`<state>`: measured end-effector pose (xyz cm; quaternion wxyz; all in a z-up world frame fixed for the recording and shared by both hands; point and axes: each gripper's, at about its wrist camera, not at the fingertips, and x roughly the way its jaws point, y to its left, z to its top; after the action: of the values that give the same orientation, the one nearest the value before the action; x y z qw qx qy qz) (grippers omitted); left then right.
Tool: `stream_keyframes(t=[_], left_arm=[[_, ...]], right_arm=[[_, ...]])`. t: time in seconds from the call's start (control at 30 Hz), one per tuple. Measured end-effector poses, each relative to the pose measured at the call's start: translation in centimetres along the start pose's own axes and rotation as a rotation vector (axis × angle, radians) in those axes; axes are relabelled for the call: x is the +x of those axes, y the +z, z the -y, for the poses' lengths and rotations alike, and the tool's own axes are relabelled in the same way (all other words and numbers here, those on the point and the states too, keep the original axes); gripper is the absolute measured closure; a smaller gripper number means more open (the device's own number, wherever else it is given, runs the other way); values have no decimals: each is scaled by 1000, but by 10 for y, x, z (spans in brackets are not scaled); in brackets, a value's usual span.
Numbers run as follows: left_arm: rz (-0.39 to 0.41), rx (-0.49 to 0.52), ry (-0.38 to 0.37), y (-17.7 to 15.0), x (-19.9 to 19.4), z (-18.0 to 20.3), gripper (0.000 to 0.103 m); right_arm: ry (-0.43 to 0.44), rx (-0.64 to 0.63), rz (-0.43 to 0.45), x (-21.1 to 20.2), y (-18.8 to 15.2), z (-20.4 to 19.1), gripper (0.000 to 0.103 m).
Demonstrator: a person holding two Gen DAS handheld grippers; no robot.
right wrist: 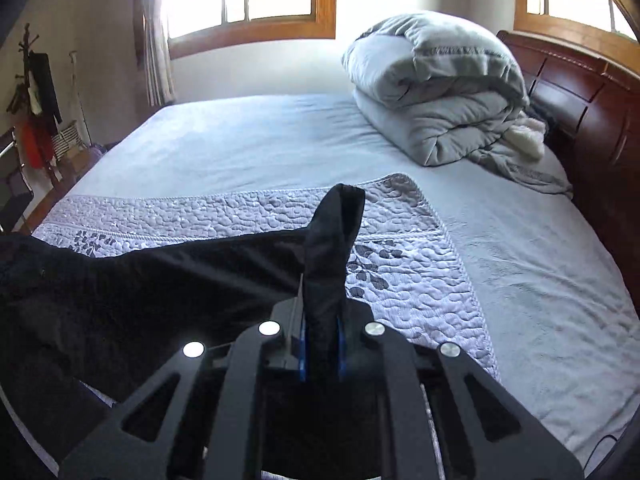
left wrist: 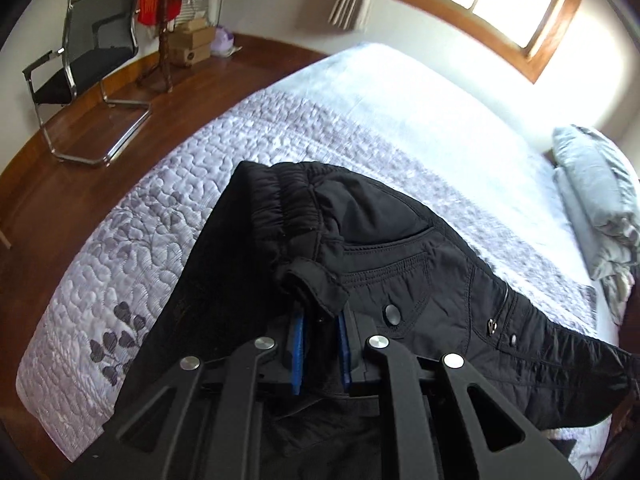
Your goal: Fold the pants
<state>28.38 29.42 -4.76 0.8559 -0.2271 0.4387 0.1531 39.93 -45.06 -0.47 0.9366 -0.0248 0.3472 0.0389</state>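
Observation:
Black pants (left wrist: 400, 264) hang lifted above the bed. My left gripper (left wrist: 320, 320) is shut on the elastic waistband end, near a pocket with a snap button; the fabric bunches over its blue pads (left wrist: 298, 356). In the right wrist view my right gripper (right wrist: 320, 332) is shut on the other end of the pants (right wrist: 336, 248), a narrow tongue of black cloth standing up between the blue pads (right wrist: 303, 352). From there the rest of the garment stretches away to the left, over the quilted cover (right wrist: 400, 240).
The bed (right wrist: 280, 148) carries a grey sheet and a quilted lilac cover (left wrist: 168, 216). A folded grey duvet (right wrist: 436, 92) lies by the wooden headboard (right wrist: 580, 108). A black office chair (left wrist: 84, 52), a coat stand and boxes stand on the wooden floor (left wrist: 48, 184).

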Motion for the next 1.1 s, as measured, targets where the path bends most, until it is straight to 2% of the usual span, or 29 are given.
stream_keyframes(t=[0.13,0.23,0.37,0.53,0.73,0.8,0.83,0.87,0.9,0.93,1.0,1.03,1.07,1.1], left_arm=[[57,-35,-77,-26,-36,-26,88],[73,-57,-124,-52,-52,-48,87],[77,-120,-181,-92,-60,-83,86],[70,-176,-212,-139,-58,-115,85],[45,-275,-193,-181,-55,-145,85],[28,-293,-193,-188,-56,-150,85],[27,-296,-188,-191,-58,-152,84],[29,-301,-176,-193,-60,-154,81],[27,-306,-166,-197,-64,-153,69],[11,-324,-145,-201,-67,-157,55],[-13,-369,-141,-212,-71,-168,39],[-18,-388,-153,-218,-74,-172,34],[-26,-411,-170,-224,-76,-177,32],[-31,-426,-177,-228,-79,-179,32]], right_arm=[[-10,44,104,-51,-32,10,93],[-10,82,132,-82,-65,17,92],[-29,120,100,-96,-107,22,91],[-57,208,26,-106,-165,31,91],[-103,284,-39,-108,-211,35,90],[-106,293,-56,-110,-220,32,87],[-110,298,-66,-110,-224,31,81],[-115,299,-74,-111,-227,30,75],[-120,298,-81,-113,-231,27,70],[-134,289,-98,-114,-235,25,58],[-162,245,-116,-118,-244,19,52],[-170,232,-124,-121,-248,16,47],[-183,227,-136,-122,-252,15,41],[-188,229,-142,-125,-256,15,39]])
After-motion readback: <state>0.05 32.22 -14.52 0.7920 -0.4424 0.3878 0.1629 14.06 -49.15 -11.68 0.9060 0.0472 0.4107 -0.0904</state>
